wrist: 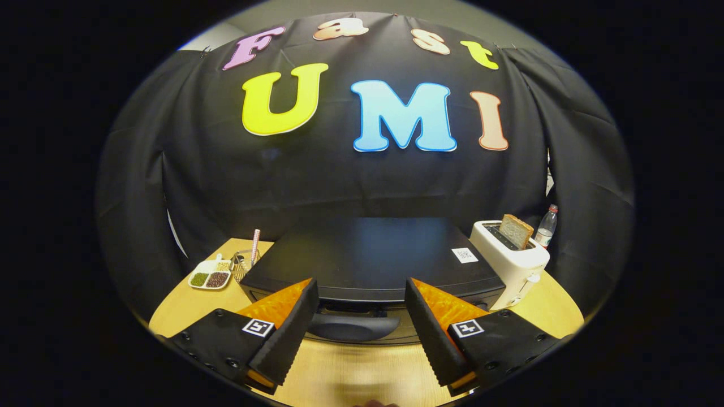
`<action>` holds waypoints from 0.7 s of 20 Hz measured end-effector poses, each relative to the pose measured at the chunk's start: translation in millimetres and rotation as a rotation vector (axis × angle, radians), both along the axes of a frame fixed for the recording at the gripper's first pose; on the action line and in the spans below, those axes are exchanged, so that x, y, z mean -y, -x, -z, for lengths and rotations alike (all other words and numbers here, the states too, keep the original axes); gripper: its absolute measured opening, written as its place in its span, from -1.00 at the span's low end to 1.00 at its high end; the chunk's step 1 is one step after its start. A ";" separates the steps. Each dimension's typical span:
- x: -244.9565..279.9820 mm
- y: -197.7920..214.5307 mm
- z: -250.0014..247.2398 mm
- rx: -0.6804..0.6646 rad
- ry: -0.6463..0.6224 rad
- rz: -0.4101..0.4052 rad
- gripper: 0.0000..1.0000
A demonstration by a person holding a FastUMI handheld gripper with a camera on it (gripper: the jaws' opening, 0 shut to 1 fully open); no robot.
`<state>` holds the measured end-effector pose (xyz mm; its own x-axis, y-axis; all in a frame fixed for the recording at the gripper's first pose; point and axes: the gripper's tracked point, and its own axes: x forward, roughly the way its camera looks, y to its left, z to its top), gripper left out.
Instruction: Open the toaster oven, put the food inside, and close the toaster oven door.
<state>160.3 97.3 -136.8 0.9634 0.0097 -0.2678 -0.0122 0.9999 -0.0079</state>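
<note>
toaster oven (pixel 367 254) just ahead of the spread-apart fingers
gripper (pixel 359 299) holds nothing; the oven's dark door handle (pixel 353 327) lies between its fingertips. white toaster (pixel 512 265) with a bread slice (pixel 516 230) stands beside the oven on the wooden table (pixel 345 376).

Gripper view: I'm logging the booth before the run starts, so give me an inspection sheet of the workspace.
Surface: wooden table, bare ahead of the tongs.
Job's things: black toaster oven, door shut, handle between the fingers; food not identified.
Clutter: white toaster holding bread; bottle; divided dish; glass with straw.
Grippers: tongs open, holding nothing.
Cables: nothing seen.
Surroundings: black cloth wall.
</note>
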 end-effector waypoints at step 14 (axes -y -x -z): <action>-6.0 -4.8 28.6 -0.032 -0.014 0.016 0.96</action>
<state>165.1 103.2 -165.3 0.9543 -0.0020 -0.2988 0.0040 1.0000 0.0060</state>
